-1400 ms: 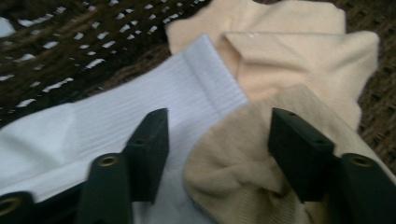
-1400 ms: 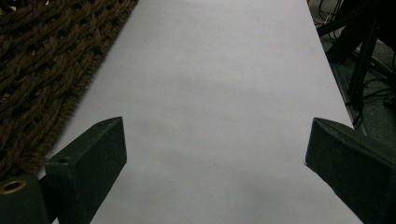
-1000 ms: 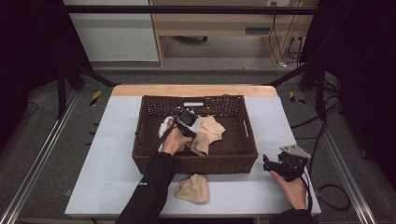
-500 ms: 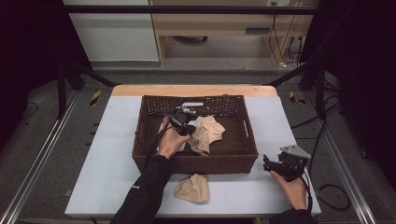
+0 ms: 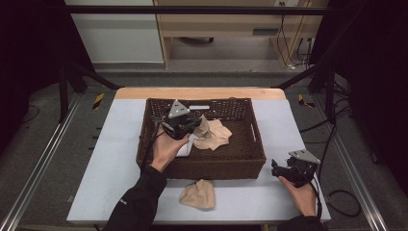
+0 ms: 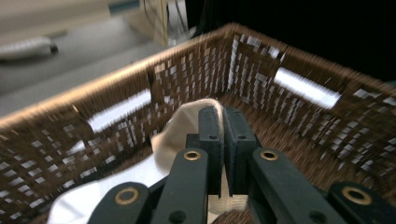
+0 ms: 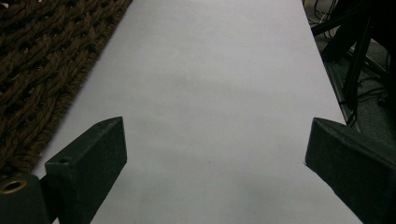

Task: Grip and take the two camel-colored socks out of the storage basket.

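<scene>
Left claw holds a white cloth inside the basket

The left claw is closed tightly on a fold of the white cloth, which hangs from it over the inside of the brown woven basket; a beige cloth lies just beside it in the same basket. The right claw is wide open with nothing between its jaws, low over the bare white surface just beside the basket. Another beige cloth lies on the surface in front of the basket.
</scene>
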